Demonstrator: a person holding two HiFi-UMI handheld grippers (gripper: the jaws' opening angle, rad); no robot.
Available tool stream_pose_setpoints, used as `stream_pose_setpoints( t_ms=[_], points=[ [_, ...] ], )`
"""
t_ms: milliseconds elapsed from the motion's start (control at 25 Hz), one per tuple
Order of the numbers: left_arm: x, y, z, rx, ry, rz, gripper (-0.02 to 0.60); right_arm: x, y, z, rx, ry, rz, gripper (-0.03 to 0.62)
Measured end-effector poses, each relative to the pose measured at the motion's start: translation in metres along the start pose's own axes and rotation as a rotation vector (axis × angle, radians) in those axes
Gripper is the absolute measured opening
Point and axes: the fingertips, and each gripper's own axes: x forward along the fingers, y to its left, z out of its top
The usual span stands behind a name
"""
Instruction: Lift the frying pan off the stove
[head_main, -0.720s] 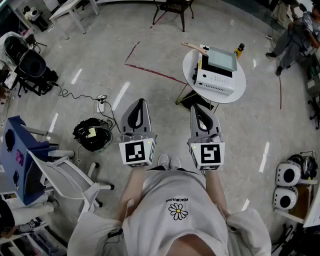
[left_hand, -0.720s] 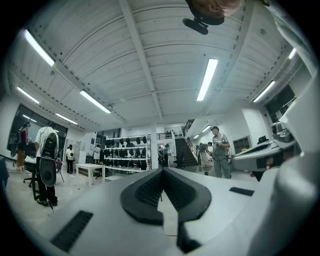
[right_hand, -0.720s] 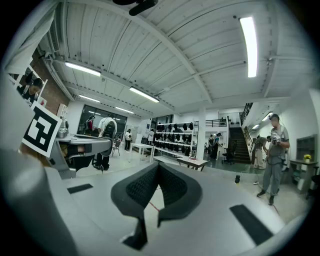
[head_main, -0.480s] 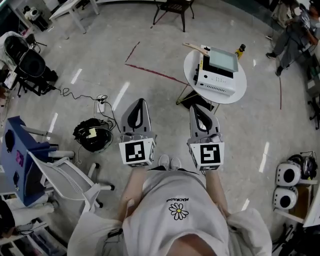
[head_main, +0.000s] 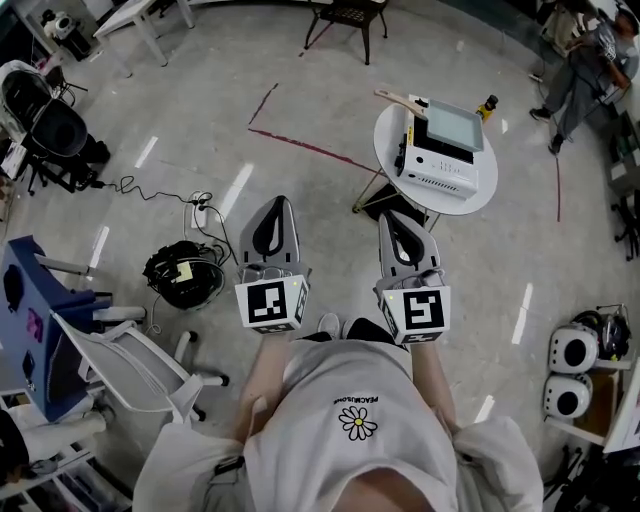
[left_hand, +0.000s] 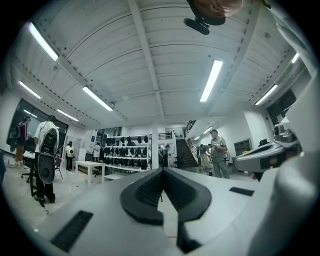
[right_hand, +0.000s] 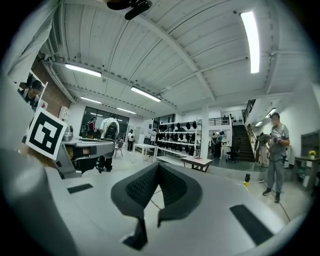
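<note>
Left tongs (head_main: 276, 203) and right tongs (head_main: 390, 215): both closed, empty, level, side by side at lower centre. Step, as I judge it: approach, nothing reached yet. Upper right, well apart from both: round surface (head_main: 482, 190) carrying white stove (head_main: 440, 165), with what looks like a grey pan (head_main: 455, 125) on top. Wooden handle (head_main: 398, 98) points upper left; long axis runs upper left to lower right. Next: close in, open one pair, line up on the handle.

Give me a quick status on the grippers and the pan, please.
Left gripper and right gripper shut, empty, level. Stove on round table ahead, not yet reached; wooden pan handle sticks out from it. No obstacle in between.
</note>
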Motion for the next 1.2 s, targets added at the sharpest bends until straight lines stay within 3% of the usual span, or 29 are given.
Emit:
stream_pose_setpoints(
  t_ms=[400, 600, 920, 1200],
  points=[
    [0.03, 0.049, -0.001, 0.014, -0.054, 0.03, -0.002, 0.04, -0.009, -0.005, -0.027, -0.013, -0.019, 0.002],
    [0.065, 0.064, -0.019, 0.044, -0.113, 0.035, -0.002, 0.08, -0.017, -0.023, -0.059, -0.068, 0.016, 0.002],
    [0.173, 0.1, -0.042, 0.087, -0.085, 0.033, -0.002, 0.207, -0.054, -0.054, 0.013, -0.051, 0.036, 0.002],
    [0.325, 0.142, -0.04, 0.086, -0.045, -0.008, -0.002, 0.34, -0.105, -0.052, 0.118, 0.024, 0.048, 0.002]
  ],
)
